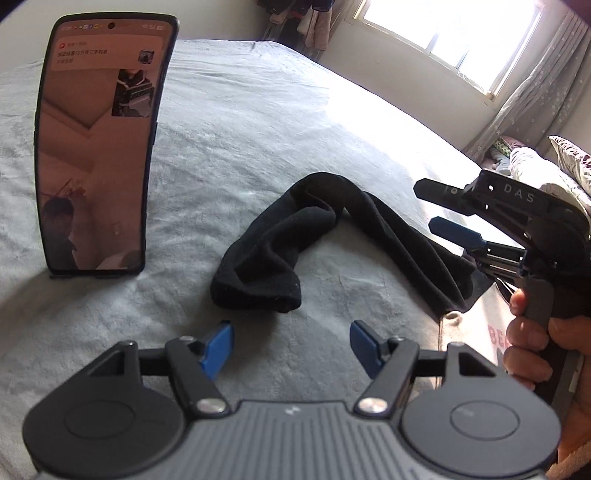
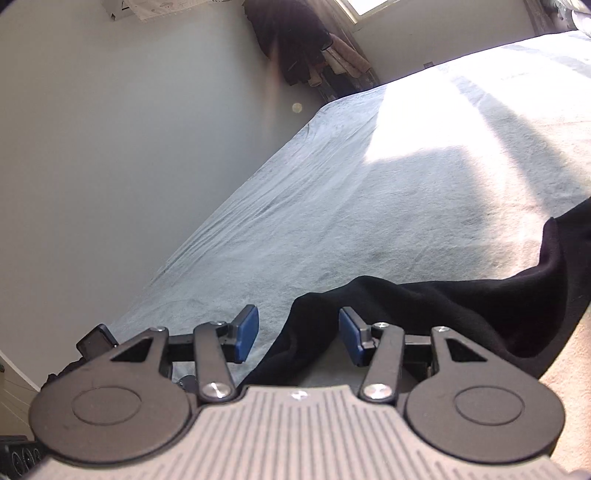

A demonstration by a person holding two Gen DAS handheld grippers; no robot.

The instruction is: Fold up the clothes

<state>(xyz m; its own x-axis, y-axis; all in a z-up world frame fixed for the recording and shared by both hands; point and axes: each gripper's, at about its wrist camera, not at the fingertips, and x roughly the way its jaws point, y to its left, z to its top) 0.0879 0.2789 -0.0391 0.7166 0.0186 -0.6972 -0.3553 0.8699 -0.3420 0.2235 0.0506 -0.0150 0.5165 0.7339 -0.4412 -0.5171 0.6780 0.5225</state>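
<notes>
A black sleeve [image 1: 332,229] lies crumpled on the grey bed sheet [image 1: 240,129], its cuff end [image 1: 258,291] pointing toward me. It joins a pale garment with red letters [image 1: 476,325] at the right. My left gripper [image 1: 291,345] is open just short of the cuff, with nothing between its blue pads. My right gripper [image 1: 428,206], held by a hand [image 1: 528,343], hovers open over the sleeve's far right part. In the right wrist view the right gripper [image 2: 298,334] stands open, and the black cloth [image 2: 424,310] runs under the gap without the pads pressing on it.
A phone [image 1: 92,147] stands upright on the bed at the left, its screen lit. Pillows and bedding [image 1: 546,162] are piled at the right under a bright window [image 1: 454,33]. Hanging clothes [image 2: 295,40] fill the far corner. The bed's left edge [image 2: 229,206] runs along a grey wall.
</notes>
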